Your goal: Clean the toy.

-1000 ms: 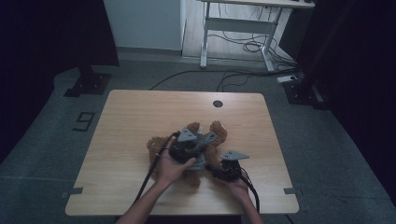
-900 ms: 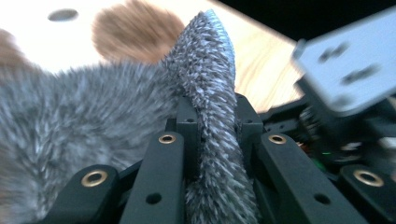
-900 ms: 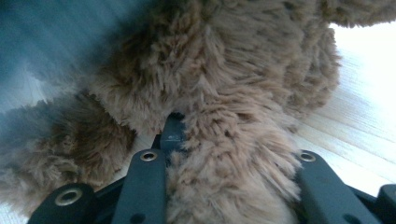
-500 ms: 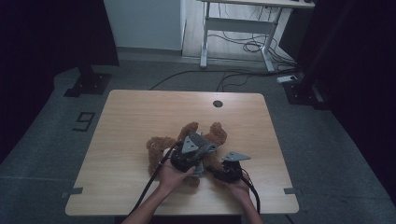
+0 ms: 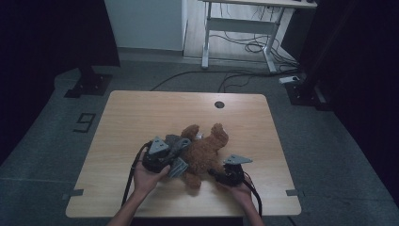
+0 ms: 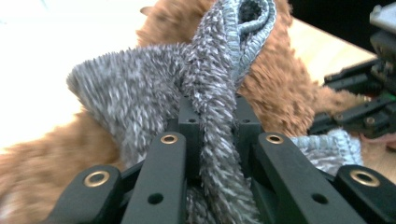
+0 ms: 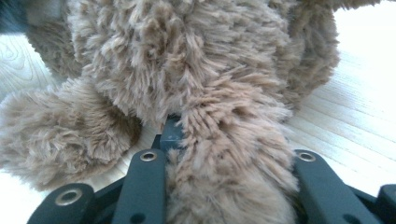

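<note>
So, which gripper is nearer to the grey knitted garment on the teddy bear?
Left. The left gripper is shut on the grey garment, fabric pinched between its jaws. The right gripper grips the teddy bear by a limb, on the side away from the garment.

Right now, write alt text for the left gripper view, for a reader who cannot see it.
The left gripper has its two black jaws shut on a fold of fuzzy grey knitted garment, which drapes over a brown teddy bear lying on a pale wooden table. The right gripper shows at the right edge.
</note>
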The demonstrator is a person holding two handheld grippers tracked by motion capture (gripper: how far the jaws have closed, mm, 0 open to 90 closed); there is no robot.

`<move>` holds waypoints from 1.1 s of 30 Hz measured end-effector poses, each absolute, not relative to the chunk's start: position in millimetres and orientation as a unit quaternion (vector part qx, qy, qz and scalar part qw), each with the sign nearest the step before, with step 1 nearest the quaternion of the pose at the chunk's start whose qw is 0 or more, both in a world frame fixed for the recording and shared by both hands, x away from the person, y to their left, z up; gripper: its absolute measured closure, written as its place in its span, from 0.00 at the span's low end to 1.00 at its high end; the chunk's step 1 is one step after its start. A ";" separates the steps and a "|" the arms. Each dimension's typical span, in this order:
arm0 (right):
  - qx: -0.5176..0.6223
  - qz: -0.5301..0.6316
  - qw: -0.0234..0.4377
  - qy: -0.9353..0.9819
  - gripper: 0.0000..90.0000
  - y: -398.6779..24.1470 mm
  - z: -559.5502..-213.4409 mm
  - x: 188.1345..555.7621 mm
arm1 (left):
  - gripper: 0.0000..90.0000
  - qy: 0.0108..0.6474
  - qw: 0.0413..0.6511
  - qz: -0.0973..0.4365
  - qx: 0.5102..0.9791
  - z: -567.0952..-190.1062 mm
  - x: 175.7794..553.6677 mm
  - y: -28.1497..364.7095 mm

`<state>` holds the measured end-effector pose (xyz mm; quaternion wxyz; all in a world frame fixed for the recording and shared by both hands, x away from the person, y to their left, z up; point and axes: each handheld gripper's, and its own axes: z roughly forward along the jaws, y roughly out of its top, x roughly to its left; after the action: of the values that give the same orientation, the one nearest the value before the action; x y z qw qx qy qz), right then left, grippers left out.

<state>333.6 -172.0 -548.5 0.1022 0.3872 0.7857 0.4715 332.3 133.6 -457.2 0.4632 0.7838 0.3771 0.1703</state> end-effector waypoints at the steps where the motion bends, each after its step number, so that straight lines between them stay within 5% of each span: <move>1: 0.388 0.472 0.102 0.785 0.71 -172.2 -548.6 333.6 | 0.87 0.383 0.467 0.173 0.778 -455.2 333.0 139.9; 12: 0.391 0.474 0.099 0.783 0.71 -173.5 -550.0 333.8 | 0.87 0.469 0.449 0.180 0.739 -483.2 328.8 222.1; 19: 0.396 0.475 0.097 0.780 0.71 -174.0 -550.8 333.9 | 0.87 0.480 0.462 0.159 0.729 -498.5 327.9 229.7; 26: 0.398 0.474 0.099 0.779 0.71 -173.9 -550.8 333.3 | 0.87 0.412 0.509 0.172 0.736 -445.6 325.2 186.2; 33: 0.396 0.474 0.098 0.780 0.71 -174.3 -550.9 333.5 | 0.87 0.332 0.501 0.153 0.784 -424.4 333.4 91.5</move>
<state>333.5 -174.3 -550.9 0.0981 0.3959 0.7802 0.4743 333.4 91.5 -424.4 0.5010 0.7842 0.3325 0.1531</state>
